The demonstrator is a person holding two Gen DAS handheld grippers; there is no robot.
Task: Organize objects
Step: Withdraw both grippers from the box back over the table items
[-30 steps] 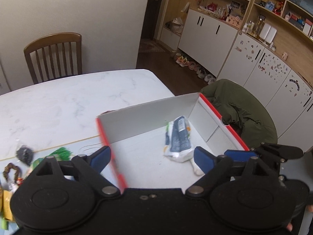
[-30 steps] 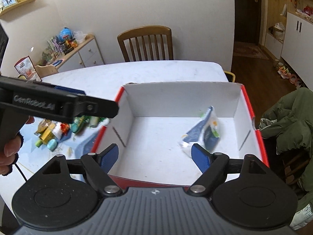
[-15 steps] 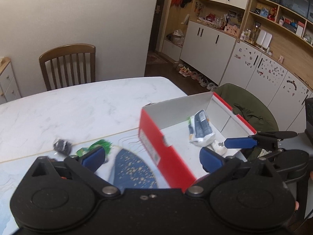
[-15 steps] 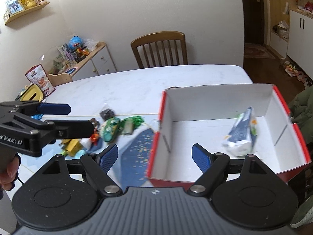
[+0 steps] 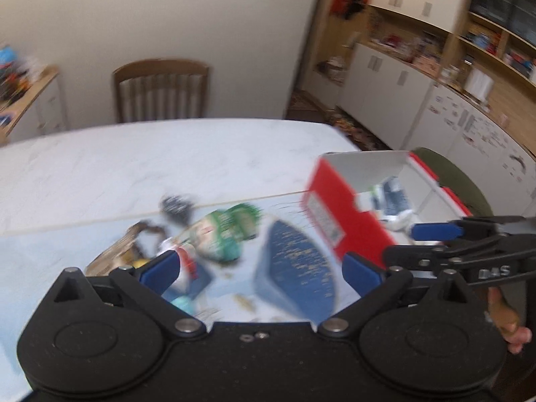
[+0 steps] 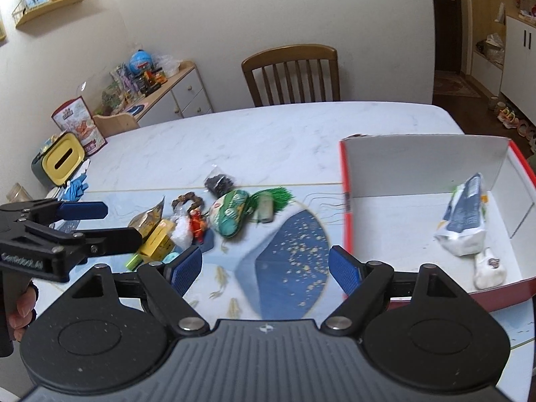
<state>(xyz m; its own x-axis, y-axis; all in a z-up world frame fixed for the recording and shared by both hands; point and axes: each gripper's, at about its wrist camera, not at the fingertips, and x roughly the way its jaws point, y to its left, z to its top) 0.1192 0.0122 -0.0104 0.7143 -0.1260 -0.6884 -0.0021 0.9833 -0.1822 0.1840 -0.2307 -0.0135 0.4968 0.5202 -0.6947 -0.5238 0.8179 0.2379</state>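
Observation:
A red box [image 6: 345, 207] with a white inside sits at the table's right; a blue-and-white packet [image 6: 464, 214] and a small white pouch [image 6: 489, 268] lie in it. Left of the box is a pile of small items: a green snack bag [image 6: 231, 216], a green tassel [image 6: 278, 197], a dark bag [image 6: 218, 182], yellow packets [image 6: 157, 239]. My right gripper [image 6: 266, 268] hangs open over the blue mat, holding nothing. My left gripper [image 5: 261, 269] is open too, above the blurred pile [image 5: 217, 234], with the box [image 5: 338, 207] to its right.
A wooden chair [image 6: 291, 75] stands behind the marble table [image 6: 261, 134]. A yellow-lidded container [image 6: 63, 160] and blue gloves [image 6: 75, 189] sit at the left edge. A sideboard [image 6: 174, 90] with clutter lines the wall. A green jacket [image 5: 462, 181] hangs beyond the box.
Both grippers have swung left, away from over the box towards the pile of small items. The box has shifted to the right of both views. Both stay open.

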